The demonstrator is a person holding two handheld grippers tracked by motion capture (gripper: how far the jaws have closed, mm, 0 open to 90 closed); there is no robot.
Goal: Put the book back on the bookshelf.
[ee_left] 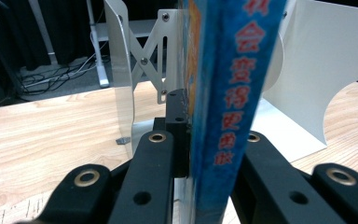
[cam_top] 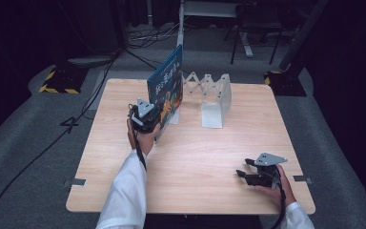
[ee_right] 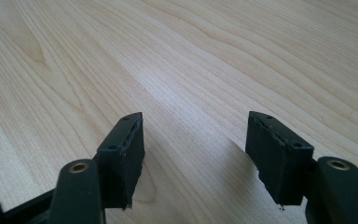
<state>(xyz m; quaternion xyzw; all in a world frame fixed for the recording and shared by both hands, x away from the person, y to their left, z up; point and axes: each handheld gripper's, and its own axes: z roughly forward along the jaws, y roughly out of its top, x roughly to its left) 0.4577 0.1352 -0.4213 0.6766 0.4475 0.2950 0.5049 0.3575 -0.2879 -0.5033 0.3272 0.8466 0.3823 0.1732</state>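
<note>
A blue picture book [cam_top: 167,86] stands upright near the middle of the table, against the left end plate of a white expanding book rack [cam_top: 209,98]. My left gripper [cam_top: 145,114] is shut on the book's near lower edge. In the left gripper view the blue spine [ee_left: 228,93] with red characters rises between the two black jaws, and the rack's white plates [ee_left: 121,70] stand behind it. My right gripper [cam_top: 250,174] rests low over the table at the front right, open, with bare wood between its fingertips [ee_right: 196,149].
The wooden table [cam_top: 195,157] has free room across its front and left. The rack's right end plate [cam_top: 217,107] stands right of the book. Cables [cam_top: 90,100] run over the grey floor at the left; stands and chair legs [cam_top: 248,43] are behind the table.
</note>
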